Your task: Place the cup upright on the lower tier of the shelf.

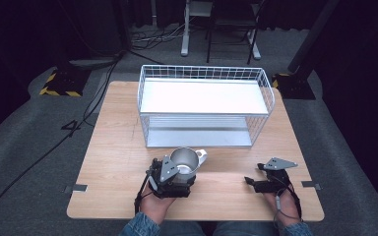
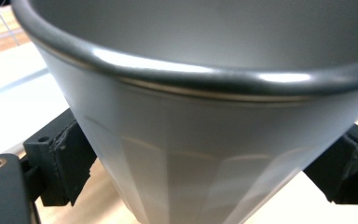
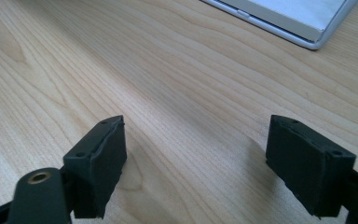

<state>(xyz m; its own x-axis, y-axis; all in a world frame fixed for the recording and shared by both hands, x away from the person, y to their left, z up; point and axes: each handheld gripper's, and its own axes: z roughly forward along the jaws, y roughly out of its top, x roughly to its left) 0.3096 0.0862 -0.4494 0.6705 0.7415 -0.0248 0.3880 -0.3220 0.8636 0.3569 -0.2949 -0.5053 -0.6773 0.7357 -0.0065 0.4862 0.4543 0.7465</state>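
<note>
Our left gripper point(image 1: 181, 172) has its jaws clamped on the sides of the metal cup point(image 1: 185, 161), near the table's point(image 1: 118, 162) front edge just before the wire rack point(image 1: 204, 105), while our right gripper point(image 1: 256, 176) rests apart, jaws spread wide over bare wood.

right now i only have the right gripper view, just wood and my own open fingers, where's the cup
Observer: The metal cup is in the left gripper, near the table's front edge.
Operator: is it actually gripped
Observer: In the left gripper view its fingers sit against both sides of the cup's lower wall.
Operator: handle pointing where
Observer: In the high view the handle points toward the right gripper.
Operator: what's ahead of it
Observer: A white wire rack, both shelves bare.
</note>
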